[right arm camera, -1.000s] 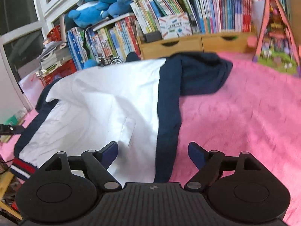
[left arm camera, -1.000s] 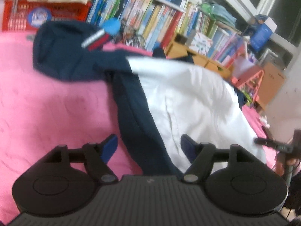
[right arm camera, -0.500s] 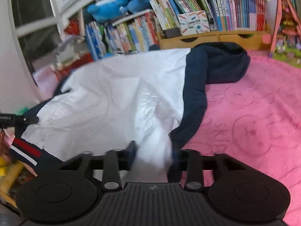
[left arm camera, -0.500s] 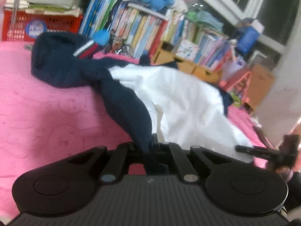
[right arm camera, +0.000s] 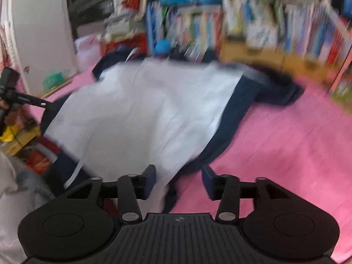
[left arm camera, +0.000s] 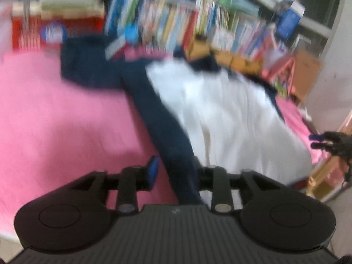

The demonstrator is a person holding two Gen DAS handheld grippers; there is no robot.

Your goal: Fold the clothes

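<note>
Both my grippers angled down over jacket (right arm camera: 143, 110) on pink bed (right arm camera: 286, 145). L gripper (left arm camera: 176, 171) & R gripper (right arm camera: 179, 177) jaws opening, hem between, unpinched; half a sec ago both were clamped on it.

Pink blanket-covered bed (left arm camera: 55, 121) with a navy-and-white garment (right arm camera: 136, 110) spread directly across it.

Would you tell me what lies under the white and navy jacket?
The jacket lies spread on a pink blanket, which shows around its sides. Whatever is beneath its white panel is covered and cannot be seen.
</note>
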